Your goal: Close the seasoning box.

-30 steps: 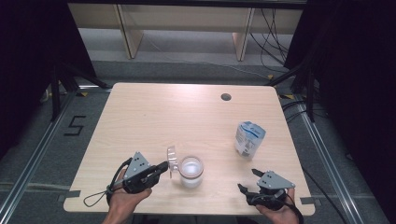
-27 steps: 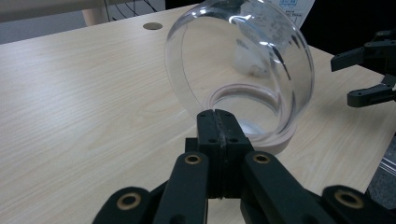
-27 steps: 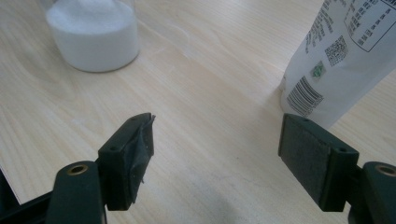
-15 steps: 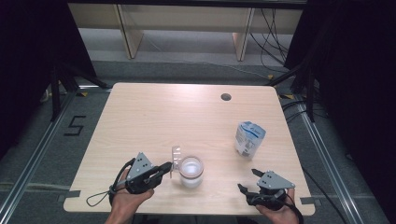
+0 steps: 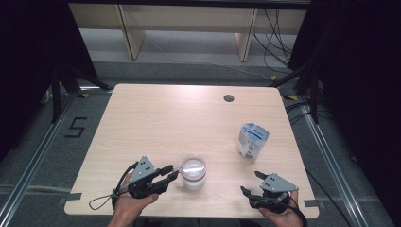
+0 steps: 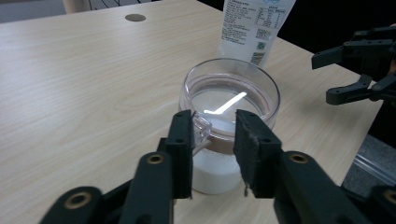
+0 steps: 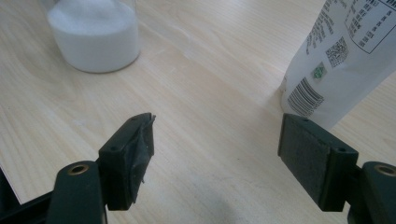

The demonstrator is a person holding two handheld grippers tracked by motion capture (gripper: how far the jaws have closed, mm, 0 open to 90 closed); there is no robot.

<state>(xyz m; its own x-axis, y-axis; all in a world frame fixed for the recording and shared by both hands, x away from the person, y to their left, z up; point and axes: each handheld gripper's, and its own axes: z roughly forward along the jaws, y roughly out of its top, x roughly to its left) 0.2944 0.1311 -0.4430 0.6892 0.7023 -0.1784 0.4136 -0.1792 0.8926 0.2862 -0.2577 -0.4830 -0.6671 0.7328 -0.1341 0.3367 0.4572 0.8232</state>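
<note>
Two grippers are being held low in the high view, near the front edge of the pale wooden table [image 5: 156, 118]. At the lower left, the left gripper [image 5: 173, 171] is being kept level against the rim of the clear round plastic jar half filled with white powder [image 5: 194, 171], which is standing at lower centre. In the left gripper view, its jaws have just been opening: they are being held narrowly apart, with the small clear plastic scoop handle [image 6: 201, 129] at the jar's rim lying between them, against the left pad but no longer being pinched. The handle is probably being released there so that the scoop is left with the jar.

Right of centre, the white printed stand-up pouch with a blue top [image 5: 252, 140] is standing upright, well apart from the jar, likely being kept within reach as the powder's source. At the lower right, the right gripper [image 5: 251, 182] is being held idle with its jaws wide and nothing between them, pointing toward the pouch.

Open room is being left across the whole upper half of the table, up to the small dark round cable hole [image 5: 229, 98]. Both grippers are being kept close to the front edge, so little room is being left for drawing back.
</note>
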